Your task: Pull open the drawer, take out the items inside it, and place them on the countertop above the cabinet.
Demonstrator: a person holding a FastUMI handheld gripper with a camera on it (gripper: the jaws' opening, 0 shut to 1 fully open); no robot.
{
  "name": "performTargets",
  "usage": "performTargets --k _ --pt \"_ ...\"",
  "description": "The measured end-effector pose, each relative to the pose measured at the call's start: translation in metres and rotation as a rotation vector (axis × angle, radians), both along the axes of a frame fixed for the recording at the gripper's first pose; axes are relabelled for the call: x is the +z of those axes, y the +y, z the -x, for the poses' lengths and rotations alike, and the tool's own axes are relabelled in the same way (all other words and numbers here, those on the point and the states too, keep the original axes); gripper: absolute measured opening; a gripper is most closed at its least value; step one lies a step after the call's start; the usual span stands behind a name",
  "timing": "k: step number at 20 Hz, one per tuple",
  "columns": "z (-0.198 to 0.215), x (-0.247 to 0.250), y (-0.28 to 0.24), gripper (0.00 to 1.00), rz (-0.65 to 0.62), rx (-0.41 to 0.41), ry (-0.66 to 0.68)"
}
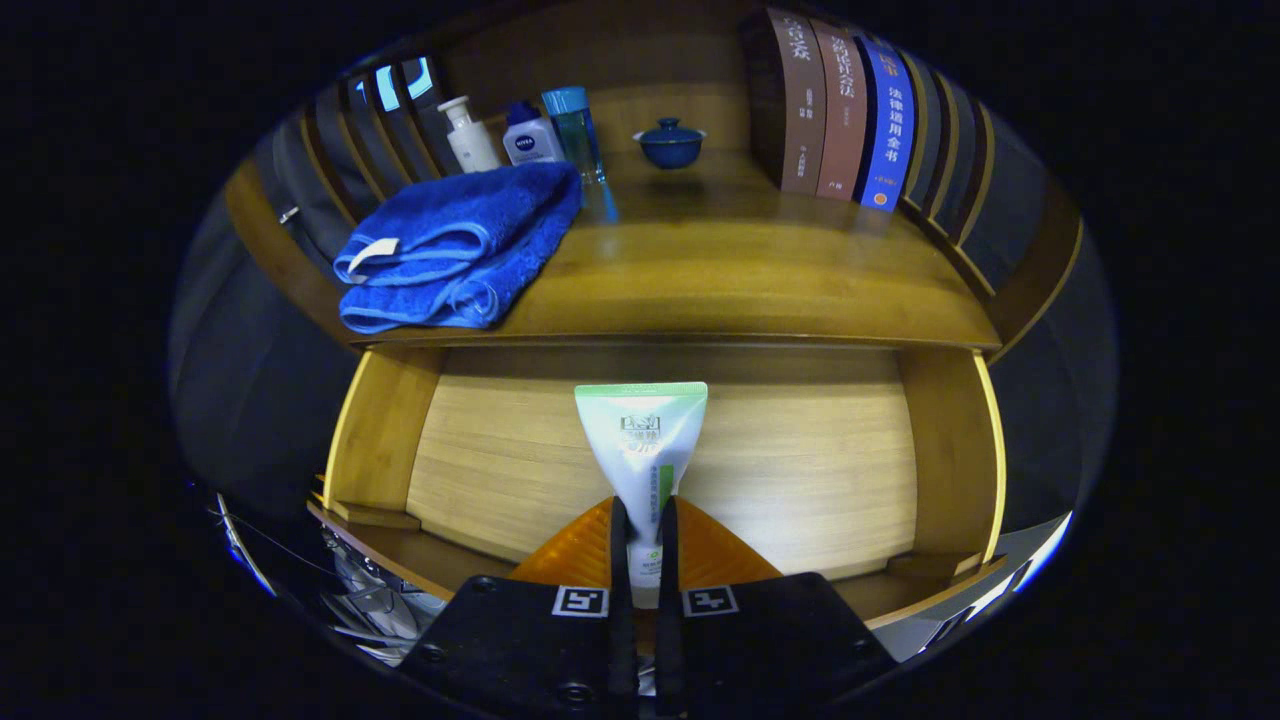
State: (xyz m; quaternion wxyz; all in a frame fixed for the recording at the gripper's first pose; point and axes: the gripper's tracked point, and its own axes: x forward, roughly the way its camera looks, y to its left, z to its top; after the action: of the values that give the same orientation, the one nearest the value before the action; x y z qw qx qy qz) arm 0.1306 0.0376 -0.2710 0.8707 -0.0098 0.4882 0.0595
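Nearest, the hand-held gripper (641,545) has its two fingers drawn close together on the narrow cap end of a white tube (642,440), grasping it from either side. The tube's long axis runs straight ahead along the fingers, with its wide, green-edged crimped end pointing away toward the cabinet. It sits over the open drawer (660,470), whose pale wooden floor looks bare around it; whether the tube rests on that floor or is lifted off it cannot be told.

The drawer's side walls stand well apart to left and right of the tube, so there is free room sideways. The edge that matters is the front lip of the bench (700,310), which lies just beyond and above the tube's far end. By this reading the tube must rise clear of that lip before it goes forward.

On the bench, a folded blue towel (460,245) takes the left front corner. Behind it stand three bottles (525,135), with a small blue lidded cup (670,143) further back in the middle. A row of books (845,115) stands at the right rear. The open stretch of wood from centre to right front, directly ahead of the fingers, looks the likeliest place to set the tube down.
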Motion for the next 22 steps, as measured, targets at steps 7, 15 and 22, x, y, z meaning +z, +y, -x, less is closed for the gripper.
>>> performTargets --k 7,15,22 --pt "-0.025 0.066 0.005 0.12 -0.021 0.010 -0.068" --pt "-0.109 0.096 0.003 0.12 -0.019 -0.016 -0.076" --pt "-0.164 0.076 0.006 0.12 -0.009 -0.027 -0.011"
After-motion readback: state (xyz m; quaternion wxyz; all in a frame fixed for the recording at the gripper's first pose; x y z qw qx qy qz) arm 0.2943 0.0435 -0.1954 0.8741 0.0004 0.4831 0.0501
